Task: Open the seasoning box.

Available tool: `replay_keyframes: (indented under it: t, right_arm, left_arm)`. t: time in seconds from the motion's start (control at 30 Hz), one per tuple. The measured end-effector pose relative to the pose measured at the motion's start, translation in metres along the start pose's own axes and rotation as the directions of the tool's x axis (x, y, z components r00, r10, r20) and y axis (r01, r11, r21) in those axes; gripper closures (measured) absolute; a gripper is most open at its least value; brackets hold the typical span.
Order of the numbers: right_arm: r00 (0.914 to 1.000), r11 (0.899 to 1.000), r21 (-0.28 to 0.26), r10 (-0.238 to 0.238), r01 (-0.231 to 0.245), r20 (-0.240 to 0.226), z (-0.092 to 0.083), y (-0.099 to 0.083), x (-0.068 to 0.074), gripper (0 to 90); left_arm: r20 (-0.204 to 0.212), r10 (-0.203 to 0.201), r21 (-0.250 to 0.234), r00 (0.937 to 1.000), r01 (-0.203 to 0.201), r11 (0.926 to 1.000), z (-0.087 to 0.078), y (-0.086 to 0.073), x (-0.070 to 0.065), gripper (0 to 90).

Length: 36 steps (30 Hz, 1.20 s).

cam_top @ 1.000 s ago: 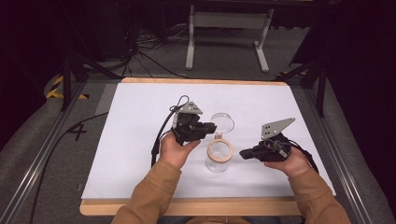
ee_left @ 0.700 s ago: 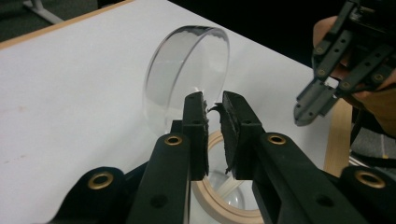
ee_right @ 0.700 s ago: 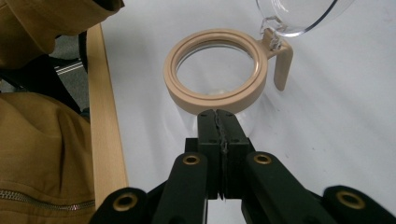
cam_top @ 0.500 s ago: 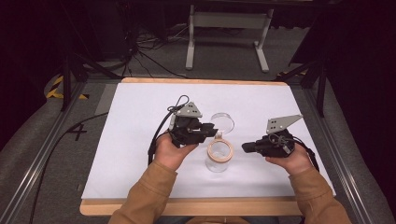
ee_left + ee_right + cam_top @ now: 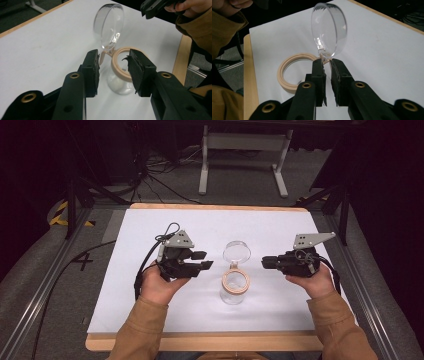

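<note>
While I'm looking down from the high view, the clear jar [image 5: 234, 287] sits upright about mid-surface on the white surface [image 5: 125, 285], a bit toward my side, with its tan rim ring [image 5: 235, 281] facing up and the clear round lid [image 5: 236, 252] flipped open behind it on its hinge, standing tilted rather than lying flat. My left tongs [image 5: 204, 260] are just left of the jar, pointing at it but not touching, and they're spread wide; in the left gripper view the two black pads [image 5: 92, 72] frame the ring [image 5: 122, 63] and the lid [image 5: 109, 25] with plenty of gap, nothing between them. My right tongs [image 5: 265, 262] are off on the other side, a little farther from the jar, pointing back toward it. Those are pinched down narrow, only a thin slit between the pads [image 5: 319, 81] in the right gripper view, and they aren't holding anything as far as I can see; the lid's hinge tab [image 5: 324, 55] shows right above the tips, but I can't tell if there's contact. From the high view they look apart from the jar. Both tan sleeves [image 5: 142, 330] come in from the bottom edge, and the cable [image 5: 150, 257] loops off the left tongs.
</note>
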State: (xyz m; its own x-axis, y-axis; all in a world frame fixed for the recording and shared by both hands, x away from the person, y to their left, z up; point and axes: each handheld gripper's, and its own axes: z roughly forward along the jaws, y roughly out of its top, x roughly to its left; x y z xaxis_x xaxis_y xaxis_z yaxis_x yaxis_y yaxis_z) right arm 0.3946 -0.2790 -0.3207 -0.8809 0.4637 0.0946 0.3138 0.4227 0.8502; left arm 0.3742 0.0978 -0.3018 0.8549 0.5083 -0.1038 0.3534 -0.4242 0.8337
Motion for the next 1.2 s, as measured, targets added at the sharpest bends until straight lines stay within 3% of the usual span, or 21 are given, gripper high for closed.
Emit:
replay_keyframes:
  t: [0.17,0.33,0.37,0.43,0.47,0.5,0.63,0.7,0.77,0.8,0.9,0.93,1.0,1.03,1.13,1.2]
  right_arm:
    - [0.9983,0.999,-0.022,0.035,-0.034,0.047,-0.006,0.0,-0.009,75.5]
    - [0.9877,0.997,-0.029,0.08,-0.077,0.134,-0.011,-0.003,-0.02,71.6]
    - [0.9877,0.997,-0.029,0.08,-0.077,0.134,-0.011,-0.003,-0.02,71.6]
    - [0.9821,0.996,-0.026,0.094,-0.091,0.163,-0.013,-0.006,-0.024,69.6]
    - [0.9746,0.995,-0.031,0.101,-0.097,0.2,-0.016,-0.009,-0.029,67.3]
    - [0.9746,0.995,-0.031,0.101,-0.097,0.2,-0.016,-0.009,-0.029,67.3]
    - [0.9607,0.99,-0.035,0.139,-0.135,0.24,-0.019,-0.017,-0.04,62.4]
    - [0.9541,0.988,-0.038,0.155,-0.15,0.256,-0.02,-0.022,-0.046,60.0]
    - [0.9425,0.985,-0.031,0.171,-0.17,0.287,-0.02,-0.028,-0.053,57.4]
    - [0.9425,0.985,-0.031,0.171,-0.17,0.287,-0.02,-0.028,-0.053,57.4]
    - [0.9352,0.982,-0.014,0.183,-0.188,0.303,-0.017,-0.036,-0.061,54.9]
    - [0.9287,0.98,-0.014,0.192,-0.198,0.317,-0.014,-0.041,-0.065,52.6]
    - [0.9249,0.981,-0.004,0.185,-0.195,0.332,-0.009,-0.047,-0.07,51.2]
    - [0.9227,0.983,0.006,0.171,-0.185,0.345,-0.007,-0.05,-0.072,50.0]
    - [0.923,0.985,0.023,0.154,-0.173,0.353,-0.002,-0.055,-0.076,48.1]
    - [0.9216,0.98,0.035,0.17,-0.195,0.349,0.006,-0.064,-0.081,47.2]
  left_arm:
    - [-0.051,-0.028,0.007,0.9983,0.029,0.9996,-0.01,-0.008,0.01,57.8]
    - [-0.099,-0.051,0.031,0.9938,0.054,0.9981,-0.015,-0.017,0.023,55.2]
    - [-0.11,-0.049,0.024,0.9927,0.052,0.9983,-0.015,-0.019,0.026,55.2]
    - [-0.132,-0.058,0.031,0.9895,0.063,0.9975,-0.015,-0.024,0.032,53.9]
    - [-0.139,-0.058,0.034,0.9885,0.064,0.9974,-0.015,-0.025,0.034,53.4]
    - [-0.148,-0.06,0.04,0.9871,0.066,0.997,-0.014,-0.028,0.038,53.4]
    - [-0.17,-0.119,0.025,0.9783,0.125,0.9919,-0.012,-0.039,0.053,54.0]
    - [-0.189,-0.151,0.021,0.9704,0.157,0.9873,-0.01,-0.046,0.061,54.2]
    - [-0.195,-0.158,0.026,0.9679,0.166,0.9857,-0.008,-0.051,0.067,53.8]
    - [-0.202,-0.163,0.031,0.9657,0.173,0.9845,-0.007,-0.054,0.07,53.8]
    - [-0.229,-0.166,0.033,0.9593,0.178,0.9835,-0.005,-0.061,0.078,53.6]
    - [-0.243,-0.155,0.029,0.9576,0.167,0.9855,-0.004,-0.063,0.08,53.8]
    - [-0.244,-0.142,0.016,0.9592,0.151,0.9884,-0.002,-0.068,0.082,54.1]
    - [-0.252,-0.158,0.015,0.9546,0.167,0.9859,0.003,-0.073,0.084,54.4]
    - [-0.254,-0.159,0.027,0.954,0.172,0.9848,0.008,-0.078,0.088,54.4]
    - [-0.253,-0.168,0.048,0.9528,0.186,0.9815,0.014,-0.083,0.09,54.2]
